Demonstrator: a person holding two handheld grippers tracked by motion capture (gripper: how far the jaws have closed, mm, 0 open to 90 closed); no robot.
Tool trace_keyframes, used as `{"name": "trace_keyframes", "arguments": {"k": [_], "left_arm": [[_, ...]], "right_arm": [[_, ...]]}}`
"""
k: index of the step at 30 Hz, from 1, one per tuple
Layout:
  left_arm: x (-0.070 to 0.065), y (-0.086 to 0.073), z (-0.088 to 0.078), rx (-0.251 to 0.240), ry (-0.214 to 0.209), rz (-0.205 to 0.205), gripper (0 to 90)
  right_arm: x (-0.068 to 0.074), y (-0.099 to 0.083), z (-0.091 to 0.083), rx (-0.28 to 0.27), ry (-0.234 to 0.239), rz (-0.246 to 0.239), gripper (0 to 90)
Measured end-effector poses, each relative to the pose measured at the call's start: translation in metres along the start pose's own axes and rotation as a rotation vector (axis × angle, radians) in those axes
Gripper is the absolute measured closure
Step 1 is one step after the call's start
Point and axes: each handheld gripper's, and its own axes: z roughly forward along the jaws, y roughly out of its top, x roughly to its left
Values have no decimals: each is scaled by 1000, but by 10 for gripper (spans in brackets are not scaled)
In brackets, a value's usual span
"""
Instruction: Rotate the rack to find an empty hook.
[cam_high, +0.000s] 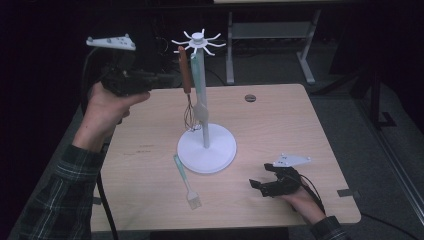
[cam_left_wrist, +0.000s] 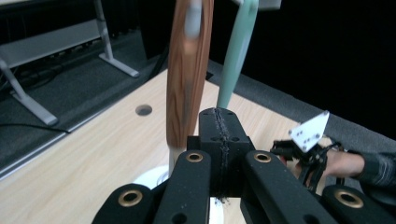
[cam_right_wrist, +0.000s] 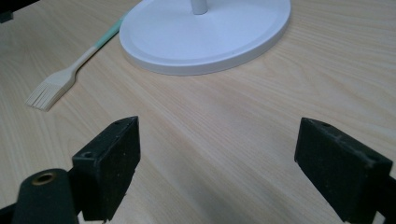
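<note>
Wood table (cam_high: 280, 130), dark room, rack (cam_high: 206, 145) mid-table, brush (cam_high: 186, 181) near front edge, left gripper (cam_left_wrist: 219, 140) jaws together beside whisk (cam_left_wrist: 187, 79), right gripper (cam_right_wrist: 215, 154) jaws apart over bare tabletop.

Dark plaid sleeves (cam_high: 65, 192); black grippers with brass-ringed screw holes (cam_left_wrist: 130, 198) (each topped by a grey plate (cam_high: 111, 42))

No writing, label, brand, number or sign can be read anywhere in these pictures; the surfaces in view are plain or too dim and blurred to show any lettering.
</note>
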Motion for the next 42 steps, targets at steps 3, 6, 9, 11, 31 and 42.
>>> {"name": "trace_keyframes", "arguments": {"k": [3, 6, 9, 11, 31, 42], "left_arm": [[0, 14, -3, -12, 7, 11, 898], [-1, 25, -4, -19, 13, 24, 898], [-3, 31, -3, -20, 16, 32, 898], [-4, 33, -2, -25, 20, 37, 898], [6, 41, 1, -41, 87, 26, 898], [16, 45, 6, -45, 136, 25, 898]], "right_arm": [[0, 0, 0, 2, 0, 3, 144], [0, -1, 0, 2, 1, 6, 144], [-1, -1, 1, 4, 0, 6, 144], [-1, -1, 1, 3, 0, 3, 145], [-1, -1, 2, 16, 2, -7, 145], [-1, -1, 2, 22, 2, -4, 145]]}}
